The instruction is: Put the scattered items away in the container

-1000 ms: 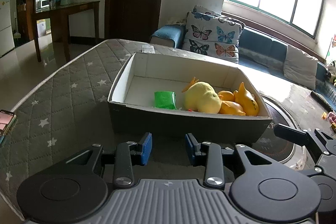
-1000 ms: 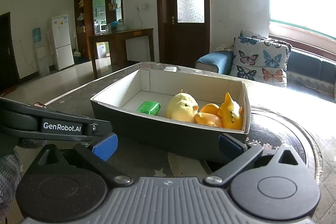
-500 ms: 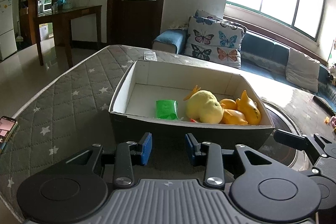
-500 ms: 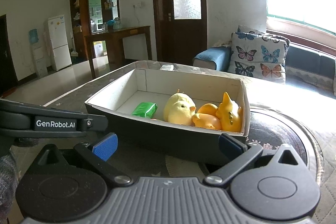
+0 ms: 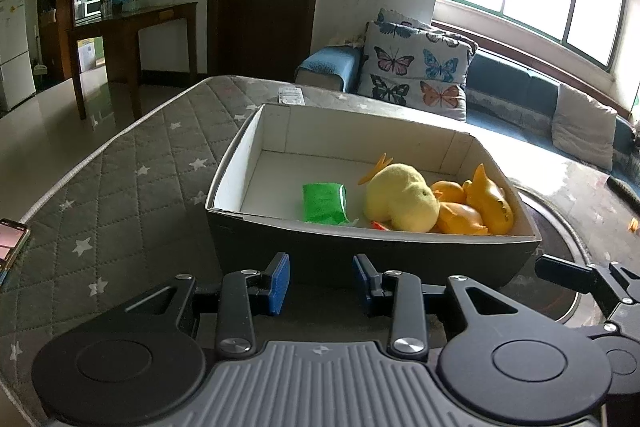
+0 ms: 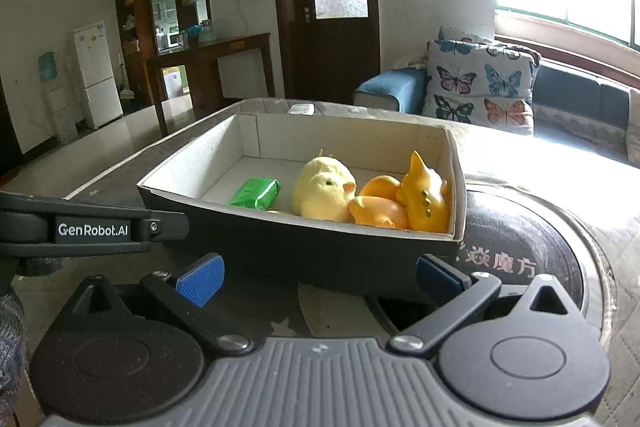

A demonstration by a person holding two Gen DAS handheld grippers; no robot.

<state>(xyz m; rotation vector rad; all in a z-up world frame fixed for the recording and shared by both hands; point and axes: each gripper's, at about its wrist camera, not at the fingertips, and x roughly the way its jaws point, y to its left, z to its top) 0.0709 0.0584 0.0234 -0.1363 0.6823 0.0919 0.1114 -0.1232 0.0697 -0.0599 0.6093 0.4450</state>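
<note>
A dark box (image 5: 360, 255) with a white inside stands on the quilted table. In it lie a green packet (image 5: 323, 203), a yellow plush chick (image 5: 400, 197) and orange rubber toys (image 5: 476, 205). My left gripper (image 5: 320, 283) hovers just in front of the box's near wall, open, nothing between its blue pads. In the right wrist view the same box (image 6: 320, 247) holds the green packet (image 6: 256, 193), the chick (image 6: 322, 193) and the orange toys (image 6: 404, 203). My right gripper (image 6: 320, 275) is open wide before the box, empty.
A phone (image 5: 10, 241) lies at the table's left edge. A remote (image 5: 291, 95) rests behind the box. A round dark mat (image 6: 520, 259) sits under the box's right end. A sofa with butterfly cushions (image 5: 416, 67) stands beyond the table.
Both views have risen and tilted slightly, showing more of the box's inside. Neither gripper's opening has changed, and the items in the box lie as before.
</note>
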